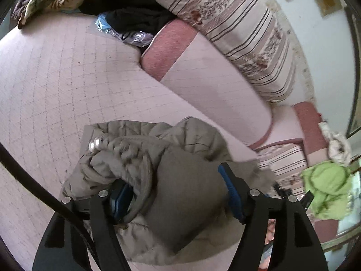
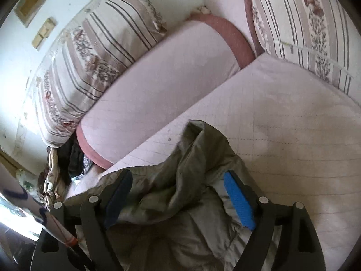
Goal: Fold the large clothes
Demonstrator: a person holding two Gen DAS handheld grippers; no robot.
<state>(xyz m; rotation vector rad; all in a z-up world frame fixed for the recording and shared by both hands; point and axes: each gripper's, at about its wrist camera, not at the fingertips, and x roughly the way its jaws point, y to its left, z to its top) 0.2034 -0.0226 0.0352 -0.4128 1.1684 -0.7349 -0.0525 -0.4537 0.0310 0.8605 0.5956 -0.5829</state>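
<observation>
The olive-grey quilted jacket lies bunched on the pale quilted sofa seat, directly under and between the fingers of both grippers. The left gripper stands with its blue pads apart; padded fabric bulges between them, and its left pad is half buried in a fold, so whether it presses the cloth is unclear. Only this view shows the jacket's snap buttons, a green garment to the gripper's right and black clothing far ahead. The right gripper is spread wide above the jacket, its pads clear of it. Its view alone shows the lighter lining beside the right pad, with striped floral cushions ahead.
</observation>
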